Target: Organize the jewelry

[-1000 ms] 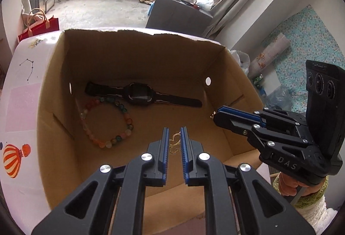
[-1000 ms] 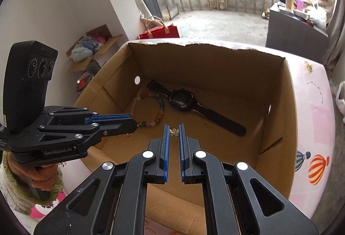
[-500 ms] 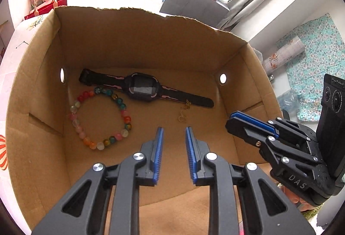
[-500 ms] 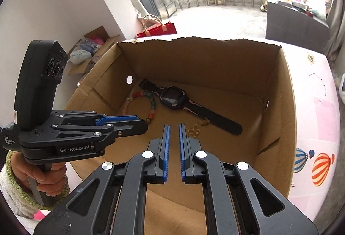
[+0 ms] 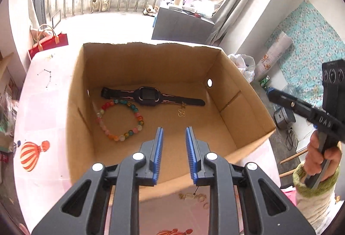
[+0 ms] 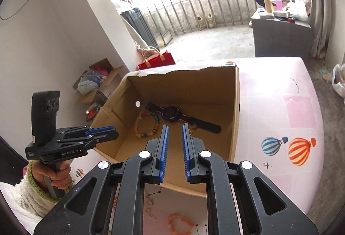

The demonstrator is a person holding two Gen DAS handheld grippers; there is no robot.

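Observation:
An open cardboard box [image 5: 151, 71] stands on a pink table. On its floor lie a black watch [image 5: 148, 96], a coloured bead bracelet [image 5: 120, 118] and small gold pieces [image 5: 181, 112] beside the watch strap. My left gripper [image 5: 174, 130] hangs above the box's near edge, open and empty. The right gripper [image 6: 174, 127] also hovers over the near edge. Its jaws are opening, with nothing between them. From there I see the watch [image 6: 170, 113], the bracelet [image 6: 146, 125] and a gold piece [image 6: 194, 126]. In front of the box lie a gold chain [image 5: 192, 196] and an orange bracelet [image 6: 179, 224].
The pink cloth [image 6: 280, 118] with balloon prints covers the table right of the box. A person's hands in fuzzy sleeves [image 6: 25, 192] hold both tools. Beyond the table are a red bag [image 5: 49, 43], a grey cabinet [image 5: 181, 26] and an open floor carton [image 6: 97, 82].
Both grippers pulled back and up out of the box. The gold pieces once at their fingertips now lie on the box floor by the watch strap. Both pairs of jaws stand wider.

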